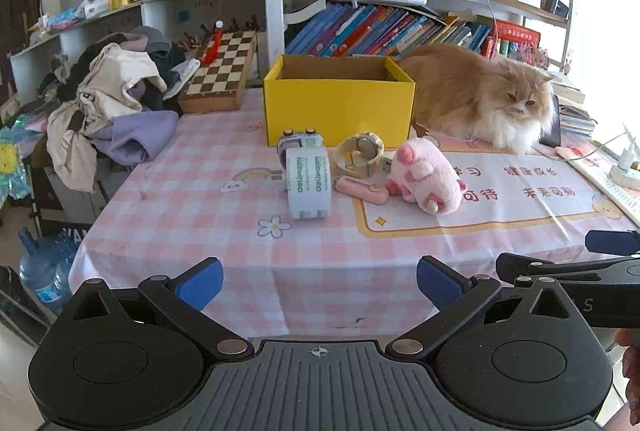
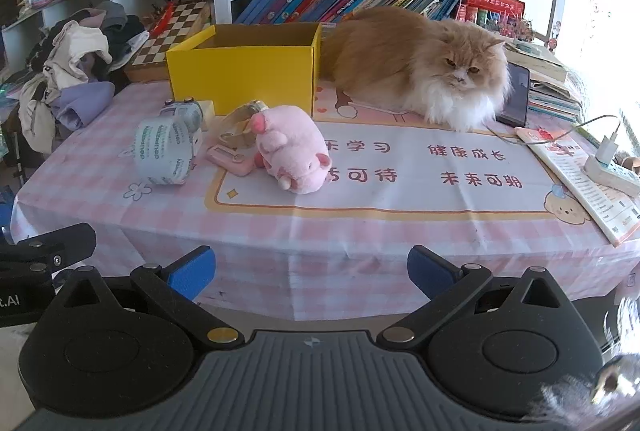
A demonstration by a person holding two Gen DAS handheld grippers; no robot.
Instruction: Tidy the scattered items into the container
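The left gripper [image 1: 320,285] is held short of the table's near edge with its blue-padded fingers [image 1: 200,283] spread wide and nothing between them. The right gripper [image 2: 311,273] is just beside it on its right, fingers likewise wide apart and empty.

Ahead of both tools, past a stretch of the pink checked tablecloth [image 1: 192,199], the scattered items lie in a tight cluster. Straight ahead of the left gripper stands a roll of tape [image 1: 309,183] on its edge, with a small toy car [image 1: 301,142] right behind it. Just right of the tape lie a pale wristwatch [image 1: 360,153] and a flat pink item [image 1: 362,189] (too small to identify, possibly a little cutter). The pink plush toy [image 2: 292,151] lies on its side, ahead and slightly left of the right gripper, touching the watch.

Beyond the cluster is the yellow box [image 1: 338,103], open at the top; the toy car is close against its front wall. A fluffy orange cat [image 2: 420,67] sits just right of the box, far ahead of the right gripper. A pile of clothes [image 1: 116,103] and a chessboard [image 1: 220,71] lie far ahead to the left.
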